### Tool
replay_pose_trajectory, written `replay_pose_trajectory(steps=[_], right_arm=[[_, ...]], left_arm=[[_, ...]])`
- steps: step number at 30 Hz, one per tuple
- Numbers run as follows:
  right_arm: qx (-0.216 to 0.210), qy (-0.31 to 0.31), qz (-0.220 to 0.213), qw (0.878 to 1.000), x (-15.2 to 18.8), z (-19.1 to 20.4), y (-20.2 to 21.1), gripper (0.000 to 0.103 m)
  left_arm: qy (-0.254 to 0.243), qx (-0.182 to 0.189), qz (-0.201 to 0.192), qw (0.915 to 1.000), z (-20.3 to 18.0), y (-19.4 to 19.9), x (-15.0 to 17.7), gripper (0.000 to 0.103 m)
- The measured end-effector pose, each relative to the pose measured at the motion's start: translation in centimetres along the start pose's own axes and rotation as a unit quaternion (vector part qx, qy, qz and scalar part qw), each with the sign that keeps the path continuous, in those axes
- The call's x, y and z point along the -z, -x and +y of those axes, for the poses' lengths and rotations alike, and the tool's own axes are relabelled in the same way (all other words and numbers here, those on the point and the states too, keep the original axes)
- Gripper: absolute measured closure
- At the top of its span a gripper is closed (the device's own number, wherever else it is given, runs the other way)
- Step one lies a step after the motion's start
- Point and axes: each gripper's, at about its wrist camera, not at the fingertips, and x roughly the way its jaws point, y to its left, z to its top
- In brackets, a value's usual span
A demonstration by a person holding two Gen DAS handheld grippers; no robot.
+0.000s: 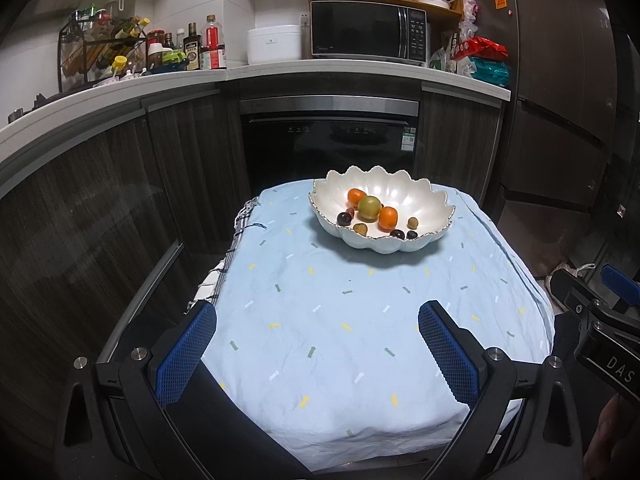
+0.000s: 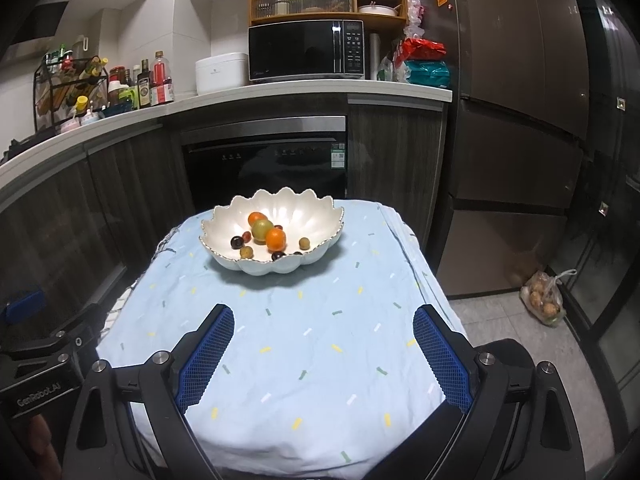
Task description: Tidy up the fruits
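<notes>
Left gripper [image 1: 317, 354]: jaws wide, nothing between.
Right gripper [image 2: 323, 356]: jaws wide, nothing between.
Bowl [image 2: 320, 216]: ahead of both, on desk [image 2: 320, 360].
Fruits [image 2: 275, 239]: inside bowl.

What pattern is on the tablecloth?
The tablecloth is light blue with small scattered dashes, clearest in the right wrist view.

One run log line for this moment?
left tool: open, empty | right tool: open, empty | fruits: all in white bowl | contact: none

Table [image 1: 360, 360] under a pale blue cloth

Before you: cloth [image 2: 304, 360] printed with small dashes; one white scalloped bowl [image 1: 416, 200] resting on it near the far edge, holding fruit.
</notes>
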Motion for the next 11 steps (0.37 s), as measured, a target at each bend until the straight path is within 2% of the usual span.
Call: replay_pose_trajectory(steps=[11], right_arm=[[-0.002, 0.001, 0.002, 1.0, 0.1, 0.05, -0.13, 0.011]], left_arm=[[-0.001, 0.0, 0.002, 1.0, 0.06, -0.24, 0.13, 0.0]])
